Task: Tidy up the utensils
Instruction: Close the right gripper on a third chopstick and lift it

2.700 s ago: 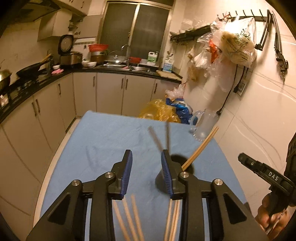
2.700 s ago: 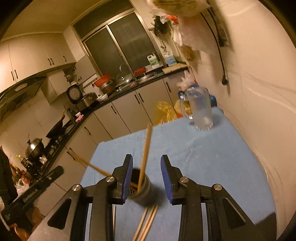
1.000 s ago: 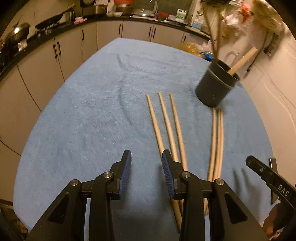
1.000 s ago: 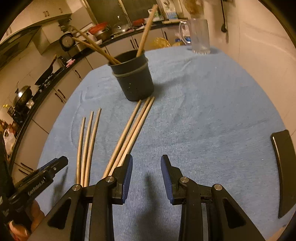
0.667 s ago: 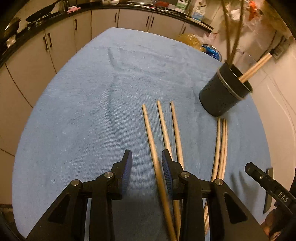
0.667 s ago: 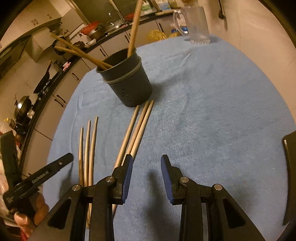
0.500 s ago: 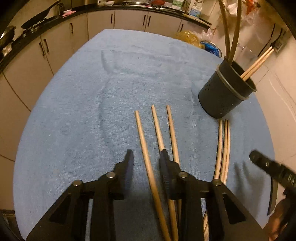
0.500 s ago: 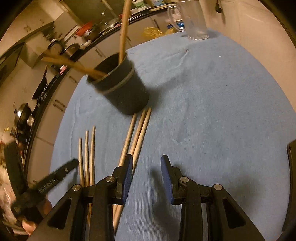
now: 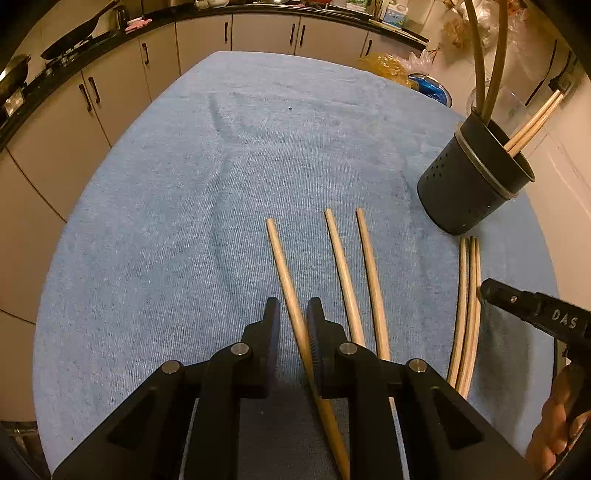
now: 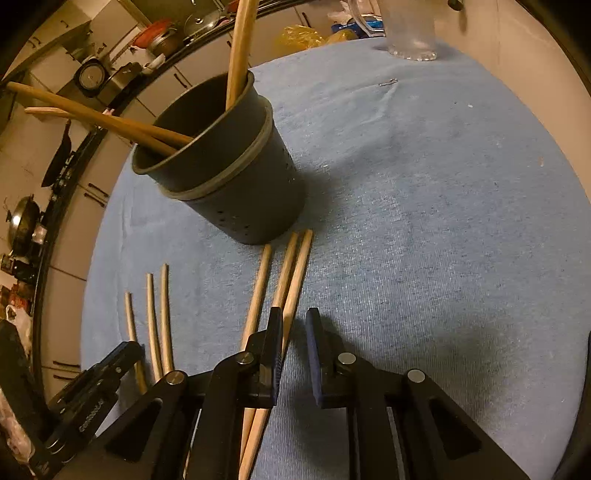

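Note:
A dark perforated utensil holder [image 9: 474,179] [image 10: 236,184] stands on the blue cloth with several chopsticks in it. Three wooden chopsticks lie side by side before my left gripper [image 9: 293,317]. Its open jaws straddle the leftmost chopstick [image 9: 286,275], with a gap still on the left side. Two more chopsticks [image 9: 341,266] lie just right of it. Three other chopsticks [image 10: 288,280] [image 9: 467,306] lie below the holder. My right gripper [image 10: 294,325] is open, low over the cloth, its left finger [image 10: 275,332] over the rightmost of them.
A blue cloth [image 9: 184,184] covers the table. A clear glass pitcher [image 10: 408,29] stands at the far edge. Kitchen cabinets [image 9: 122,74] and a counter run beyond the table on the left. A wall is close on the right.
Both grippers have come down and forward toward the cloth. My left gripper's jaws have narrowed around the leftmost chopstick. My right gripper has moved closer to the holder and the three chopsticks.

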`<state>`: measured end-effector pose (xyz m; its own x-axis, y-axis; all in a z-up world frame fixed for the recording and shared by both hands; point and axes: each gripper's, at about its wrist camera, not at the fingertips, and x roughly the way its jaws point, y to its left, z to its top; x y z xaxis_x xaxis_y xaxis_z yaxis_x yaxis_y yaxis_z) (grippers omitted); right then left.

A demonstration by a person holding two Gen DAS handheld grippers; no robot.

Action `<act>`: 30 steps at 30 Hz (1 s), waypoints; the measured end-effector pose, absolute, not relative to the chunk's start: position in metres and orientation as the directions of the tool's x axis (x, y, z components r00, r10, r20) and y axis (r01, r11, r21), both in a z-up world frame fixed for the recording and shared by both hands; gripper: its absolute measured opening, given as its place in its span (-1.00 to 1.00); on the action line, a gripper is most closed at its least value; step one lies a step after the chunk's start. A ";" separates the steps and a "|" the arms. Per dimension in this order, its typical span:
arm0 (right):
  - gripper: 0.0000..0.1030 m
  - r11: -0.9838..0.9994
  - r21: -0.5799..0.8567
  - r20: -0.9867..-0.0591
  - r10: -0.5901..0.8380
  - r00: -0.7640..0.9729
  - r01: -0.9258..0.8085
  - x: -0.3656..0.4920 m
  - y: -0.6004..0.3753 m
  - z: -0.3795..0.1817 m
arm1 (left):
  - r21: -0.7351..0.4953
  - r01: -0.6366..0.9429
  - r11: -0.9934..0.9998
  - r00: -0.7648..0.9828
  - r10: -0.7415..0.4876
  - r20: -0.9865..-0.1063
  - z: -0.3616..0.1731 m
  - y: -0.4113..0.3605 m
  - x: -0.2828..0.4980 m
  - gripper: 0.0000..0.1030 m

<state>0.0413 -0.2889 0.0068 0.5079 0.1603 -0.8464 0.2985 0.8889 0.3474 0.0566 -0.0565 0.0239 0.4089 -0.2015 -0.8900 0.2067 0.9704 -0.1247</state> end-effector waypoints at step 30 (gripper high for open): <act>-0.87 0.940 0.331 -0.533 0.114 0.838 0.083 -0.059 -0.264 0.102 | -0.212 0.314 0.926 0.650 -0.372 -0.663 0.129 -0.045 -0.020 -0.88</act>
<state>-0.0593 -0.2641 0.1024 0.8384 0.1138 -0.5330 0.0825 0.9401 0.3306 -0.0201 -0.0452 0.1287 0.6497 -0.3717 -0.6631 0.3136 0.9257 -0.2117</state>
